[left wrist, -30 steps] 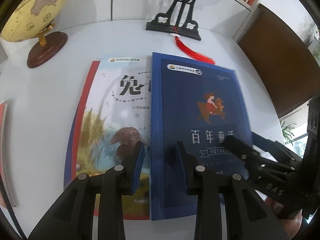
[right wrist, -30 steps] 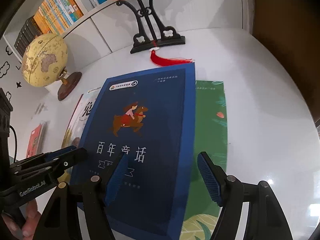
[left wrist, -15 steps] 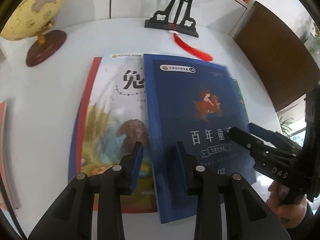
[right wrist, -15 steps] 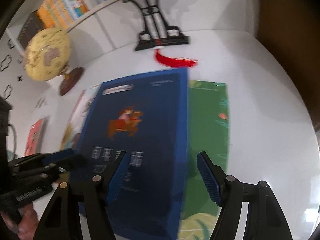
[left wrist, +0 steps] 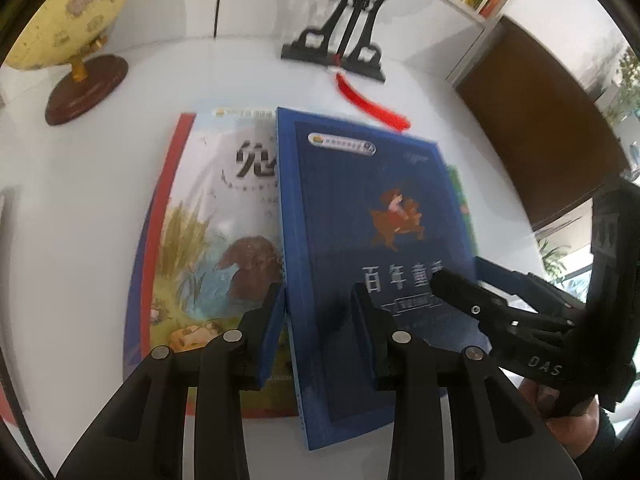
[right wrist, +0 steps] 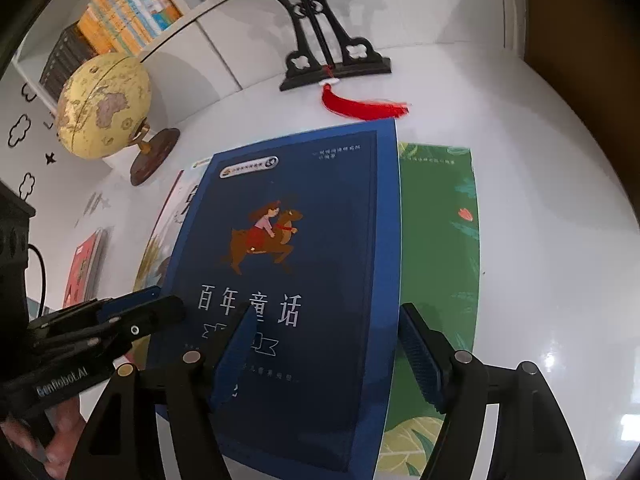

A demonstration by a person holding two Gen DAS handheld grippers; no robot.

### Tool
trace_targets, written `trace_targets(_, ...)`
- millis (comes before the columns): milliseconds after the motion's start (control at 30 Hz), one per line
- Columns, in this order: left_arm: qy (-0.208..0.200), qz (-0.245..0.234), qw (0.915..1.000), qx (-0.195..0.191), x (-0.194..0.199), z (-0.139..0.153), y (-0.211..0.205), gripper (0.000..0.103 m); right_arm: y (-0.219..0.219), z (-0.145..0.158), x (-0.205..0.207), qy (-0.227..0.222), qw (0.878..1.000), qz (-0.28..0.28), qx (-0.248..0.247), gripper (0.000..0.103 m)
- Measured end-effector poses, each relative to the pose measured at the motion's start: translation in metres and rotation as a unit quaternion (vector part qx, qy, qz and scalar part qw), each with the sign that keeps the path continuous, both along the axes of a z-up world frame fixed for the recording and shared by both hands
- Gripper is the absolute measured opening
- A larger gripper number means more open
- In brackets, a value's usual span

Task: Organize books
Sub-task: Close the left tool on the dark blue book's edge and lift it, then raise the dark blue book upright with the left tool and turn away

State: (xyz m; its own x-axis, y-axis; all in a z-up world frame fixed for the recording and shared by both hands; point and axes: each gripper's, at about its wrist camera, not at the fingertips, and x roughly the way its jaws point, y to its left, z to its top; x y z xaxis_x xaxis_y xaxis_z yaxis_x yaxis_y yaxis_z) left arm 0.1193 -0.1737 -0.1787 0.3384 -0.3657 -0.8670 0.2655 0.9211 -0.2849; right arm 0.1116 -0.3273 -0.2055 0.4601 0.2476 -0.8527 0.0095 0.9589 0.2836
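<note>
Three books lie flat on the white table (right wrist: 540, 208), and the blue book (right wrist: 304, 248) in the middle is the landmark here. Far to its left a yellow globe (right wrist: 102, 106) stands on a brown foot, and a thin red book (right wrist: 82, 268) lies near the table's left edge. Just left of the blue book, partly under it, is the rabbit book (left wrist: 208, 240) with a red edge and a brown animal on its cover. The left gripper (left wrist: 316, 320) is at the near left side of the blue book. Its fingers are apart, one over the rabbit book and one over the blue cover, with the blue book's left edge between them. I cannot tell if they touch the books. The right gripper (right wrist: 326, 352) is at the near right side of the blue book. Its fingers are wide apart, one over the cover and one past the right edge, over the green book (right wrist: 440, 240). The green book sticks out from under the blue book on the right. Behind the blue book, a black stand (right wrist: 332, 60) holds a red tassel (right wrist: 360, 104) that lies just past the blue book's far edge
</note>
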Motion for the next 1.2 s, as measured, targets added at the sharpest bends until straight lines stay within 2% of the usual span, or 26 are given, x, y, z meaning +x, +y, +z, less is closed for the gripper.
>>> trace_targets(167,-0.024,-0.012,0.999,-0.036,-0.005,0.024,0.001,0.03,-0.001,0.009,-0.002,-0.01,1.0,0.0,0.006,0.071)
trace_targets(267,-0.029,-0.019,0.9988,-0.034,-0.006,0.027,-0.002,0.03,-0.001,0.014,-0.003,-0.015,1.0,0.0,0.01,0.071)
trace_targets(400,-0.034,-0.022,0.9986,-0.034,-0.008,0.026,-0.008,0.044,0.001,0.02,-0.004,-0.025,1.0,0.007,0.011,0.072)
trace_targets(500,-0.044,-0.02,0.9987,-0.014,-0.009,0.024,-0.013,0.044,0.003,0.02,-0.004,-0.027,0.999,0.02,0.001,0.072)
trace_targets(600,-0.049,-0.02,0.9984,-0.018,-0.01,0.024,-0.013,0.044,-0.001,0.022,-0.006,-0.032,0.999,0.017,0.018,0.074)
trace_targets(667,-0.047,-0.018,0.9979,-0.04,-0.01,0.026,-0.01,0.044,-0.002,0.021,-0.006,-0.031,0.999,0.015,0.022,0.075)
trace_targets(800,-0.037,-0.025,0.9931,-0.109,-0.011,0.035,-0.001,0.044,-0.001,0.012,-0.004,-0.023,0.999,0.021,0.007,0.076)
trace_targets(933,-0.056,-0.042,0.9947,-0.075,-0.016,0.038,-0.014,0.044,-0.007,0.002,-0.004,-0.01,1.0,0.014,0.026,0.076)
trace_targets(1000,-0.023,-0.059,0.9933,-0.096,-0.012,0.027,-0.02,0.044,-0.006,0.0,-0.003,-0.008,1.0,0.013,0.023,0.076)
trace_targets(1033,-0.008,-0.061,0.9936,-0.095,-0.011,0.019,-0.024,0.044,-0.005,-0.002,-0.003,-0.005,1.0,0.016,0.021,0.076)
trace_targets(1100,-0.014,-0.054,0.9964,-0.064,-0.011,0.01,-0.032,0.044,-0.002,-0.008,-0.001,0.003,0.999,0.024,0.022,0.076)
trace_targets(1200,-0.015,-0.053,0.9966,-0.061,-0.01,0.009,-0.031,0.042,0.003,-0.008,-0.005,-0.005,0.999,0.032,0.007,0.075)
